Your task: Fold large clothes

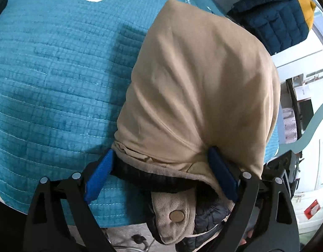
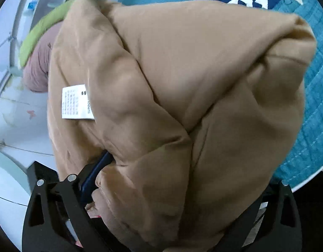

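A bulky tan padded jacket [image 1: 195,84] lies folded on the teal quilted bedspread [image 1: 52,79]. My left gripper [image 1: 161,174] has its blue fingers [image 1: 99,174] spread wide around the thick bundle at the collar, where a corduroy tab with a snap button [image 1: 176,215] and dark lining hang out. In the right wrist view the same jacket [image 2: 182,94] fills the frame, with a white care label [image 2: 76,101]. My right gripper [image 2: 161,189] is buried in the fabric; only its left blue finger [image 2: 94,174] shows, and the other is hidden.
A dark blue and yellow quilted jacket [image 1: 274,16] lies on a white unit to the right. A green and pink bundle [image 2: 39,48] sits at the left near white furniture. The bed's front edge and grey floor [image 1: 123,235] are just below the left gripper.
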The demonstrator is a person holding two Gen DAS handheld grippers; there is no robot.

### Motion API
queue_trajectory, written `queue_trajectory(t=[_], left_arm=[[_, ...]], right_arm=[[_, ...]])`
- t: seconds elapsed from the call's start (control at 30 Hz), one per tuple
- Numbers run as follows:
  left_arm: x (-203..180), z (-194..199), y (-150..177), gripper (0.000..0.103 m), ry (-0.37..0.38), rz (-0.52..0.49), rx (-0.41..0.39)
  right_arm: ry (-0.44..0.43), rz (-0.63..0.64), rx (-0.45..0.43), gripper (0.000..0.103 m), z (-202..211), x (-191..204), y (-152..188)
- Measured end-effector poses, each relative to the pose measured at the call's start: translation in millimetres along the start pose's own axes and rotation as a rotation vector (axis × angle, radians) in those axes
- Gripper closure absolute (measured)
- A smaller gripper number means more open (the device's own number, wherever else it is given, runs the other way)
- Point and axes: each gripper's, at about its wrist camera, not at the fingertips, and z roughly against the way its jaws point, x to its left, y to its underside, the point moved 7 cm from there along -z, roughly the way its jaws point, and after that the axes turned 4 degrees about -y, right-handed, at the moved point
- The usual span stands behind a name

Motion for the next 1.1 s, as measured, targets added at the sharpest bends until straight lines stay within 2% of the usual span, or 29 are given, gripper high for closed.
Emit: queue_trajectory(t=[0.03, 0.07, 0.1, 0.13, 0.2, 0.3, 0.4, 0.5, 0.57, 0.7, 0.77, 0.93, 1.1], left_arm=[[-4.9, 2.1, -1.2, 0.014, -0.011, -0.028, -0.012], [-12.9, 1.6, -2.1, 0.017, -0.030, -0.059, -0.027], [-22.7, 2.0, 0.2, 0.029, -0.038, -0.089, -0.036], [-31.1, 5.4, 1.7, 0.038, -0.039, -0.122, -0.049], [-42.5, 12.4, 2.9, 0.048, -0.071, -0.185, -0.081], [-42.9, 19.4, 0.3, 0.066, -0.072, -0.194, -0.097], [-45.0, 31.7, -2.9, 0.076, -0.078, -0.217, -0.130], [-24.8, 52.5, -9.9, 0.079, -0.062, -0.189, -0.155], [-12.0, 68.4, -17.2, 0.079, -0.055, -0.159, -0.183], [9.6, 106.6, -32.6, 0.079, -0.073, -0.131, -0.250], [18.5, 123.6, -40.7, 0.079, -0.084, -0.118, -0.286], [51.8, 179.0, -62.2, 0.079, -0.117, -0.096, -0.376], [102.9, 256.3, -86.7, 0.079, -0.178, -0.053, -0.502]], right_arm=[[-0.024, -0.005, -0.003, 0.030, 5.7, 0.6, 4.3], [-0.036, -0.010, -0.005, 0.043, 13.8, -3.5, 8.5], [-0.083, -0.030, -0.003, 0.056, 15.1, -0.8, 11.9], [-0.102, -0.044, -0.007, 0.058, 17.1, 1.9, 13.0], [-0.136, -0.025, -0.010, 0.065, 21.2, 8.7, 14.8], [-0.209, -0.013, -0.026, 0.069, 28.7, 23.6, 17.3], [-0.317, 0.000, -0.017, 0.070, 25.1, 47.4, 13.6], [-0.438, -0.041, 0.021, 0.071, 17.6, 59.4, 21.3], [-0.520, -0.114, 0.051, 0.072, 5.7, 59.1, 15.4], [-0.675, -0.244, 0.110, 0.072, -13.1, 68.3, 31.7], [-0.726, -0.259, 0.127, 0.073, -21.3, 77.8, 37.1], [-0.821, -0.210, 0.181, 0.073, -48.9, 128.5, 57.3], [-0.913, -0.097, 0.249, 0.073, -85.4, 207.4, 77.0]])
